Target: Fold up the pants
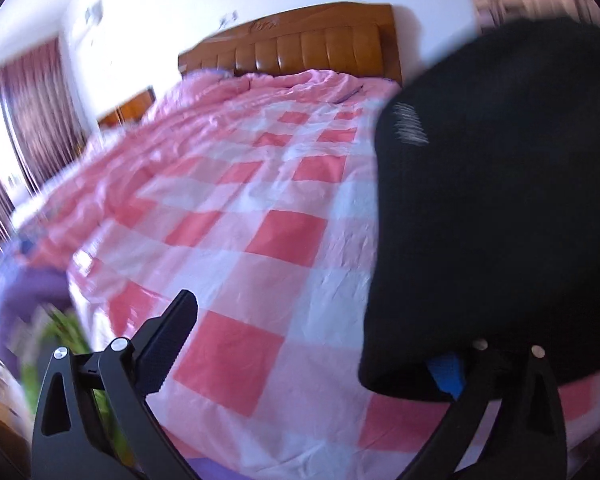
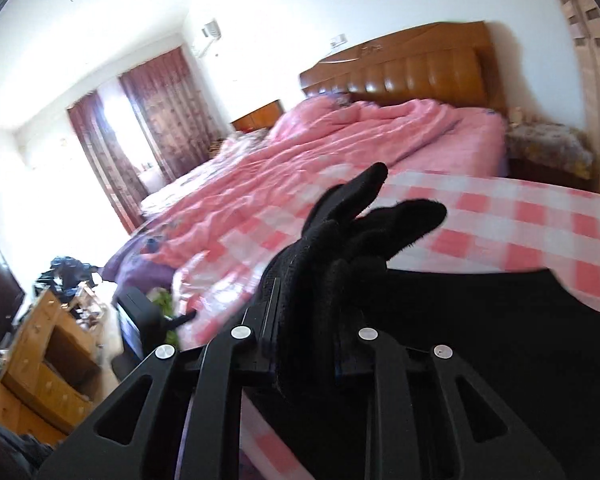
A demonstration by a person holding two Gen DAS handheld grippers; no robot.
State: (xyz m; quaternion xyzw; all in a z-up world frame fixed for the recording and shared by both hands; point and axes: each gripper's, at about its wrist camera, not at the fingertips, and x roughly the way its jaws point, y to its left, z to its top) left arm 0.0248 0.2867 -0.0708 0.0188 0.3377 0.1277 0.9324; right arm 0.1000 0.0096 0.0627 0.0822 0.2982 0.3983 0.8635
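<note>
1. The bed [image 1: 228, 216] fills most of both views, spread with a pink-and-white checked sheet [image 1: 260, 240]; a wide bare stretch of it lies open between the black pants and the bed's near-left edge
2. A rumpled pink quilt [image 2: 300, 160] is heaped along the far side, up to the brown padded headboard [image 2: 412, 72], so flat room ends there
3. The black pants [image 1: 500, 200] hang as a big dark mass at the right of the left wrist view, their lower edge draped over that tool's right finger; in the right wrist view they spread dark over the sheet's near edge
4. The right gripper [image 2: 308, 320] has its jaws drawn together, clamped on a bunched fold of the pants that sticks up past the fingertips
5. The left gripper [image 1: 320, 340] has its jaws wide apart, with checked sheet showing in the gap; only the left finger [image 1: 168, 344] is bare
6. Past the bed's left edge stand wooden drawers [image 2: 48, 364] and dark red curtains [image 2: 156, 120]
</note>
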